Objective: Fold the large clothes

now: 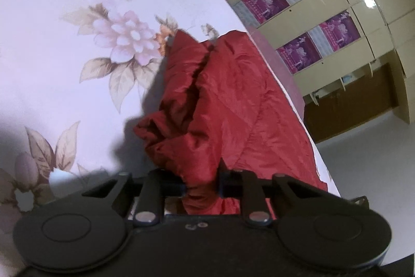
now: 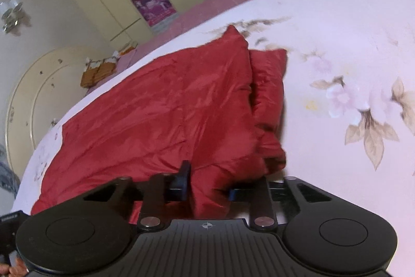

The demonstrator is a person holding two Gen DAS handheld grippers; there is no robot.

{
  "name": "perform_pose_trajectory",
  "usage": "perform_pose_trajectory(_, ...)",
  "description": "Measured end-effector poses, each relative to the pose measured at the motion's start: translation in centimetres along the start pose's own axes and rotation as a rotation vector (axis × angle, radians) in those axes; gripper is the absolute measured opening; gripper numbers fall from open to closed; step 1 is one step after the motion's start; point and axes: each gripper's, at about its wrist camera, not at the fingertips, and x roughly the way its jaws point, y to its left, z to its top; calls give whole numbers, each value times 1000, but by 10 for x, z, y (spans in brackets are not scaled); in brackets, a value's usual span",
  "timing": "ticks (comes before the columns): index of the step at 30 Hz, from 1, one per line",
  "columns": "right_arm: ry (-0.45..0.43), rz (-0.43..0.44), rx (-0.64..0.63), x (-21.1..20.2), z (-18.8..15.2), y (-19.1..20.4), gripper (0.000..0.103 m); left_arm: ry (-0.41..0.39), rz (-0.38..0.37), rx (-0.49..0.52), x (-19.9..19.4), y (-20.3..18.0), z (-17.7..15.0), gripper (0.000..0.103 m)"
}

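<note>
Red garment (image 1: 233, 100) bunched in both grippers' jaws on floral bedsheet (image 1: 64, 17).

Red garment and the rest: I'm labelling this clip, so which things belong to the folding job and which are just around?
Job: red garment, left gripper, right gripper, floral bedsheet.
Around: cream wardrobe, purple posters.

Open bedsheet (image 1: 64, 56) beside red garment (image 1: 233, 100)

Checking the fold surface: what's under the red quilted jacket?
Under the red quilted jacket: white floral bedsheet, visible only around it. Anything beneath the fabric is hidden.
</note>
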Motion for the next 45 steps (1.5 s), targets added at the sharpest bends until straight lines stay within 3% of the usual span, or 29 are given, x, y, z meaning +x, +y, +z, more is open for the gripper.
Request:
perform_pose_trajectory(7,31,32,-48,-51,-13,7,22,30,2,87,-54,-6,-5,15)
perform_pose_trajectory(15,91,5,-21,-128,-94,6,22,120,-8,107,-138,46,-58,15)
perform_pose_trajectory(24,97,-22,-25,-192,-160,17,22,135,-40,96,-193,94,-89,15)
perform_pose_trajectory(28,91,-25,-2,-196,-170,13,23,128,-32,109,-192,97,-92,19)
perform_pose_trajectory(29,84,-30,-4,-194,-169,14,29,125,-29,114,-190,96,-92,21)
perform_pose_trajectory(30,75,-56,-9,-195,-169,14,44,119,-20,112,-187,97,-92,27)
perform_pose_trajectory(32,52,-90,-24,-199,-169,15,56,110,-5,82,-183,100,-91,36)
perform_pose_trajectory(34,26,-114,-44,-207,-169,17,58,99,3,57,-186,104,-94,53)
perform_pose_trajectory(37,-2,-155,-93,-218,-168,21,58,91,-13,52,-189,102,-98,68)
perform_pose_trajectory(38,-13,-170,-113,-221,-168,23,60,91,-16,50,-188,100,-99,70)
perform_pose_trajectory(41,-83,-244,-167,-232,-168,28,82,86,-26,45,-186,100,-104,73)
perform_pose_trajectory(45,-132,-232,-225,-240,-159,40,82,64,-36,15,-181,102,-107,72)
